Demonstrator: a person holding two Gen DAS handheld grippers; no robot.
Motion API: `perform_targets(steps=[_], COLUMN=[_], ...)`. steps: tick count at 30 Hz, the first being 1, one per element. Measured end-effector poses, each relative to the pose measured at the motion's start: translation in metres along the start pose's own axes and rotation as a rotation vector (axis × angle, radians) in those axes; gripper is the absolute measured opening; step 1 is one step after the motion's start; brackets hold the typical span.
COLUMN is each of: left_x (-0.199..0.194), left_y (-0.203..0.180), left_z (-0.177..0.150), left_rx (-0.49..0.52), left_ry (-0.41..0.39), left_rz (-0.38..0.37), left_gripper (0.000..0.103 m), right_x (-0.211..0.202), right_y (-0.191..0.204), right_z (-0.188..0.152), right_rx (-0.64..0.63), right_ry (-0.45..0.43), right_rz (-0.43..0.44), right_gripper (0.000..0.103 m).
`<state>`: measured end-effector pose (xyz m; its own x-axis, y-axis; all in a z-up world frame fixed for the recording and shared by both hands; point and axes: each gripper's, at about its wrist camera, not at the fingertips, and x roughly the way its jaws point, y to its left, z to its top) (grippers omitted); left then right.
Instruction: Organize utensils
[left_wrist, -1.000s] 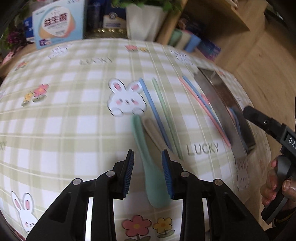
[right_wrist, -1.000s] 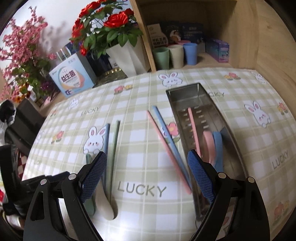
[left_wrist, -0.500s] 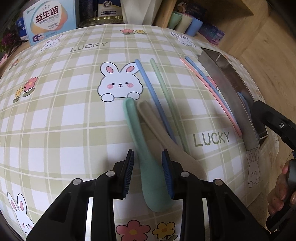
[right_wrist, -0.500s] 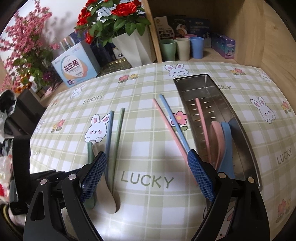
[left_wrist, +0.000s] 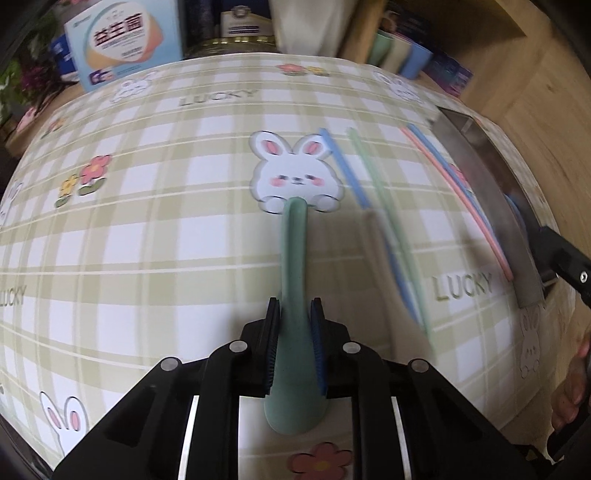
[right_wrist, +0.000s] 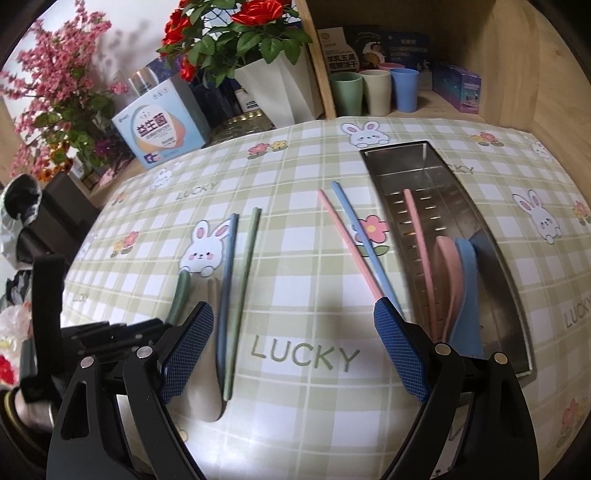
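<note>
We have the left gripper (left_wrist: 295, 347) closed on the green spoon (left_wrist: 293, 295), jaws just closing near its bowl so it lifts level. Our right gripper (right_wrist: 295, 332) hangs wide and empty, jaws just narrowing, over the near cloth. The steel tray (right_wrist: 495, 295), right, already holds pink and blue pieces.

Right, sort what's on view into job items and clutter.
Job: green spoon in left gripper; beige spoon; chopsticks; metal tray; right gripper.
Clutter: cups; rose pot; blue box.
</note>
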<state>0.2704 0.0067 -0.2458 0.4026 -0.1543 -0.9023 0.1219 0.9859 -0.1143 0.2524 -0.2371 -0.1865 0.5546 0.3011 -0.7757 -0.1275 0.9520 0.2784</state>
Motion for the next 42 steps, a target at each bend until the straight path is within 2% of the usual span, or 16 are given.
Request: perform_targets(steps=[2, 7, 10, 15, 19, 25, 27, 31, 42], left_x=[0.000, 0.000, -0.001, -0.001, -0.002, -0.002, -0.002, -0.003, -0.003], left_y=[0.007, 0.023, 0.023, 0.027, 0.032, 0.029, 0.029, 0.030, 0.036], left_z=[0.002, 0.005, 0.003, -0.001, -0.004, -0.006, -0.005, -0.006, -0.006], left_rx=[-0.014, -0.046, -0.033, -0.059, -0.077, -0.064, -0.068, -0.072, -0.099], left_ry=[-0.007, -0.019, -0.033, -0.051, -0.063, -0.077, -0.078, -0.081, -0.082], left_rz=[0.012, 0.014, 0.012, -0.017, -0.052, -0.035, -0.038, -0.042, -0.068], left_gripper=[0.016, 0.017, 0.017, 0.017, 0.017, 0.017, 0.017, 0.017, 0.017], right_x=[0.004, 0.021, 0.036, 0.080, 0.098, 0.115, 0.115, 0.115, 0.097], right_y=[0.002, 0.007, 0.014, 0.024, 0.037, 0.048, 0.053, 0.057, 0.039], right_z=[0.000, 0.003, 0.007, 0.023, 0.027, 0.023, 0.022, 0.018, -0.002], right_rx=[-0.011, -0.059, -0.115, -0.098, -0.106, -0.127, -0.164, -0.217, -0.230], right_ry=[0.011, 0.044, 0.047, 0.096, 0.113, 0.144, 0.135, 0.127, 0.091], right_rz=[0.018, 0.047, 0.026, 0.035, 0.033, 0.010, -0.012, -0.054, -0.003], right_gripper=[0.063, 0.028, 0.020, 0.018, 0.018, 0.018, 0.018, 0.006, 0.006])
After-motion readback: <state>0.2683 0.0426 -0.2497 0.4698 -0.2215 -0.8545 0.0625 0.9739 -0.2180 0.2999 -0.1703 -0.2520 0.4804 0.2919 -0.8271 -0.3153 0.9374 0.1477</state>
